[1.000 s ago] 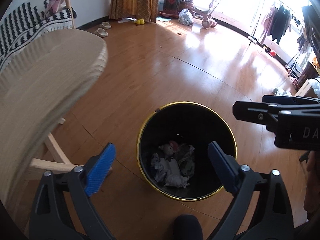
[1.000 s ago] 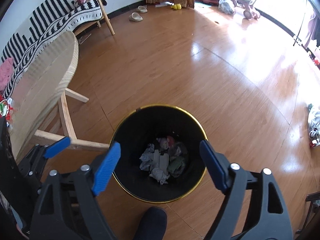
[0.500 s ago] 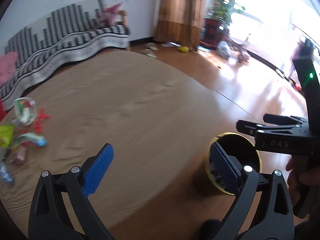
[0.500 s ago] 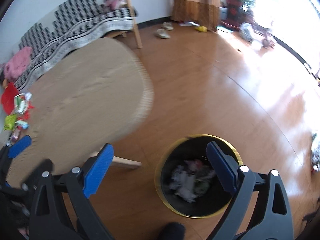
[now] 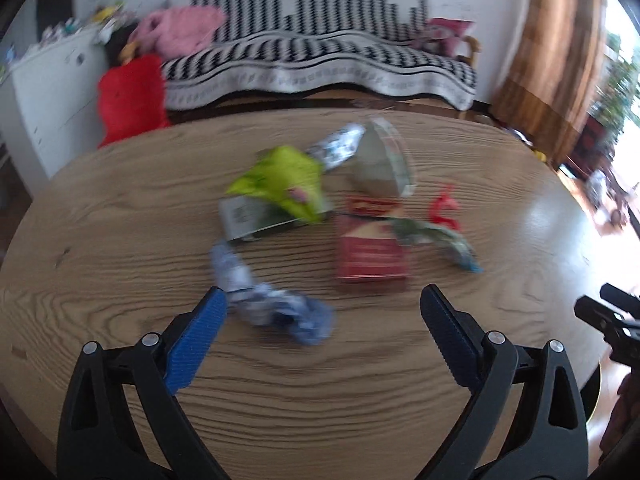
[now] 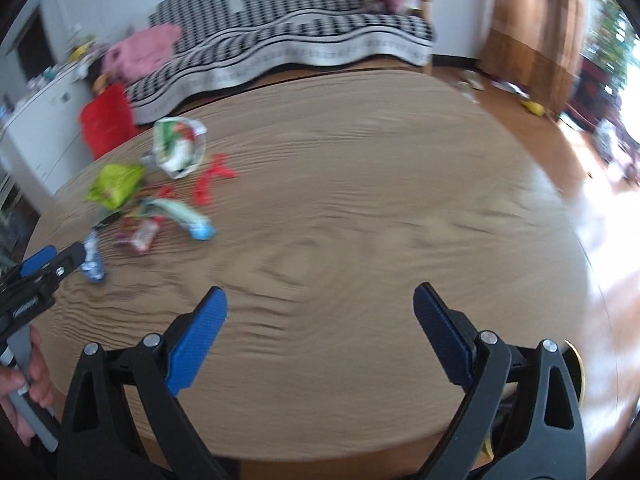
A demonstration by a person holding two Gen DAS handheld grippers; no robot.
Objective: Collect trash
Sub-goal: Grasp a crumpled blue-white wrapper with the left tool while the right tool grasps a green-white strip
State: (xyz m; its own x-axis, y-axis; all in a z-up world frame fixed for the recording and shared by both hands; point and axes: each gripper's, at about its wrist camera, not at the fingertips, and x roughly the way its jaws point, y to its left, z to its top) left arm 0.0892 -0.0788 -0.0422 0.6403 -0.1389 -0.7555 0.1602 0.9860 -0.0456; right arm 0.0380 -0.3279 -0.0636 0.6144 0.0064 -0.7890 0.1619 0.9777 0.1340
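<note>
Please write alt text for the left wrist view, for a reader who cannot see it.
The open, empty left gripper hangs over a wooden table with scattered trash: a blue-white crumpled wrapper nearest, a red packet and a green bag beyond. The picture is blurred.

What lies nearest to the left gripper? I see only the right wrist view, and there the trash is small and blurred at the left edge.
Observer: A crumpled blue-and-white wrapper lies on the table just ahead of the left gripper, close to its left finger. The jaws are open and empty.
Operator: What is in the middle of the pile?
Observer: A green wrapper lies partly on top of a flat silver packet.
Operator: And to the right of those two?
Observer: A red box lies flat on the table, apart from the blue-and-white wrapper.
</note>
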